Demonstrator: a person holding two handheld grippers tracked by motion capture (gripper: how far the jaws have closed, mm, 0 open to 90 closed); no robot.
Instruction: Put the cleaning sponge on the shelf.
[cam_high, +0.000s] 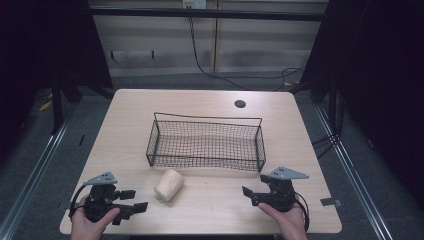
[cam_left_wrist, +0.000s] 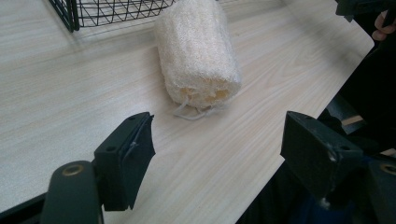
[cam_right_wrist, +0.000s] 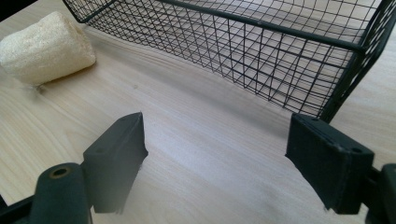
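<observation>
I am lining up the left gripper (cam_left_wrist: 219, 154) on the loofah (cam_left_wrist: 198, 51), which is lying on its side on the table (cam_high: 215, 200) near the front edge, just in front of the wire basket (cam_high: 205, 142) and towards that basket's front left corner. Both grippers are empty with jaws spread wide. In the left gripper view the loofah's frayed end is facing me, slightly ahead of the jaws and apart from them. To do this well, I judge I should be bringing the jaws forward so they straddle the roll across its middle, not its loose end, and closing gently, since it looks soft and springy. The right gripper (cam_high: 260, 192) is resting near the front right corner of the table, pointing at the basket's near wall, well apart from the loofah.
</observation>
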